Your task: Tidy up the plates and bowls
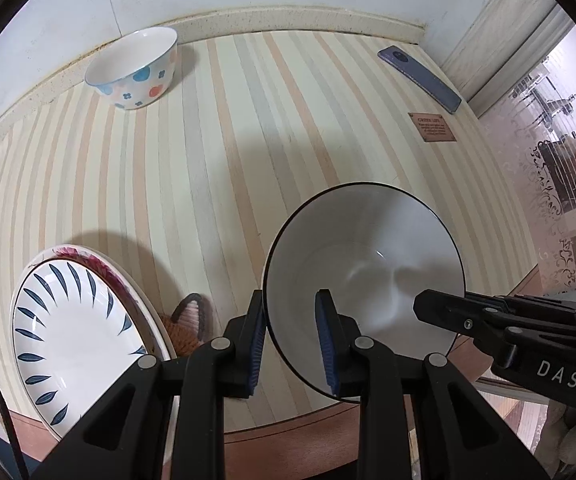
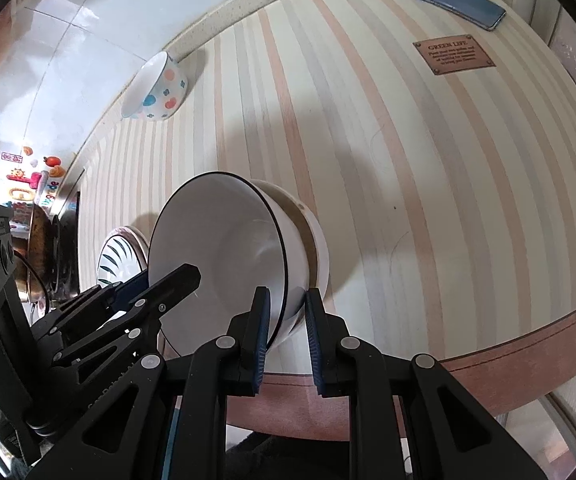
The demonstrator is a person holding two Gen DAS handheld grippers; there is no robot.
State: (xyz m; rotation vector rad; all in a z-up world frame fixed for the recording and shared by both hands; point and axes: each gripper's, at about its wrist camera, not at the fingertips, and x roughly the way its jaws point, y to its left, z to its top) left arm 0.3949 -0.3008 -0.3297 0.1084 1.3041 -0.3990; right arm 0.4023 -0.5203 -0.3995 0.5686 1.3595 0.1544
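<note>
White, black-rimmed bowl [image 1: 363, 280] hangs tilted above the striped table [image 1: 248, 140], its rim pinched between both narrowly parted claws, left gripper [image 1: 292, 344] and right gripper [image 2: 286, 344].

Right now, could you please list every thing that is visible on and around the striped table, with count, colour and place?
black-rimmed bowl: one, white with thin black rim, near table edge, tilted, rim between the fingers of both tools
dotted bowl: one, white with blue and orange spots, far left corner by the wall
plates: two stacked, top white with dark blue leaves, lower with a pink-red rim, near left edge
phone: one, blue-grey, far right corner
label plate: one, brown, on the table near the phone
knitted item: one, orange and dark, beside the plates, partly hidden
table: one, cream, peach and grey stripes
left tool: one, black with blue pads
right tool: one, black with blue pads
</note>
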